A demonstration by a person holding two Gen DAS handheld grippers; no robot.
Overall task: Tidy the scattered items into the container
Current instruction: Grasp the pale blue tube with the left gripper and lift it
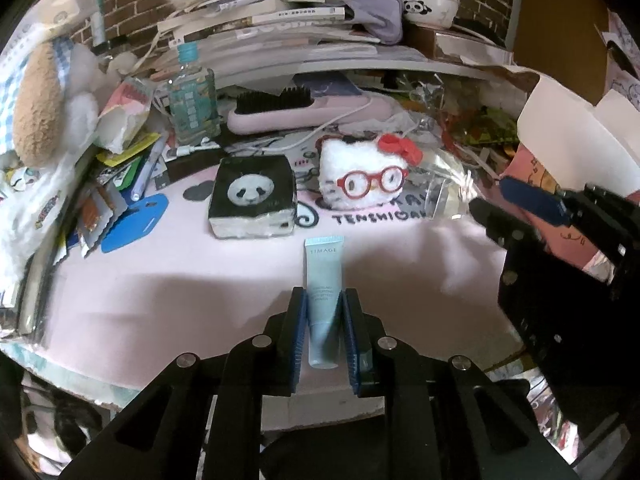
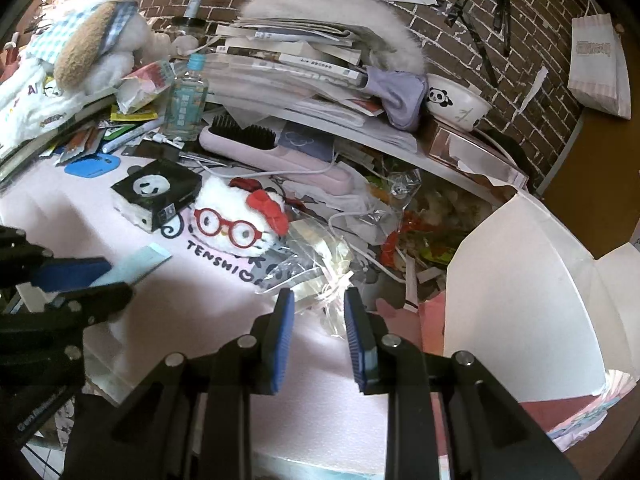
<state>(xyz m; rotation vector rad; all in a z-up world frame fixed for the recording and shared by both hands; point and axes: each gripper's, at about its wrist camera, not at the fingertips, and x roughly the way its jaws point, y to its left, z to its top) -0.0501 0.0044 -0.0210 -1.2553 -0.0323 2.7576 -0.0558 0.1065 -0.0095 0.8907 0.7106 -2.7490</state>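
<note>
A pale blue cream tube [image 1: 323, 276] lies lengthwise between the blue pads of my left gripper [image 1: 323, 294], which is shut on it just above the pink mat. In the right wrist view the same tube [image 2: 138, 262] sticks out of the left gripper [image 2: 102, 282]. My right gripper [image 2: 319, 308] is open with nothing between its fingers, close to a crumpled clear plastic bag [image 2: 320, 256]. A white open cardboard box [image 2: 520, 300] stands to its right. On the mat sit a black panda box [image 1: 252, 196] and a white cat plush with red glasses [image 1: 364, 176].
Clutter rings the pink mat [image 1: 180, 292]: a pink hairbrush [image 1: 280, 114], a clear bottle [image 1: 192, 96], sachets and pens at the left, wrappers at the back right. Stacked books [image 2: 288, 64] and a panda bowl [image 2: 456, 100] sit on a shelf against the brick wall.
</note>
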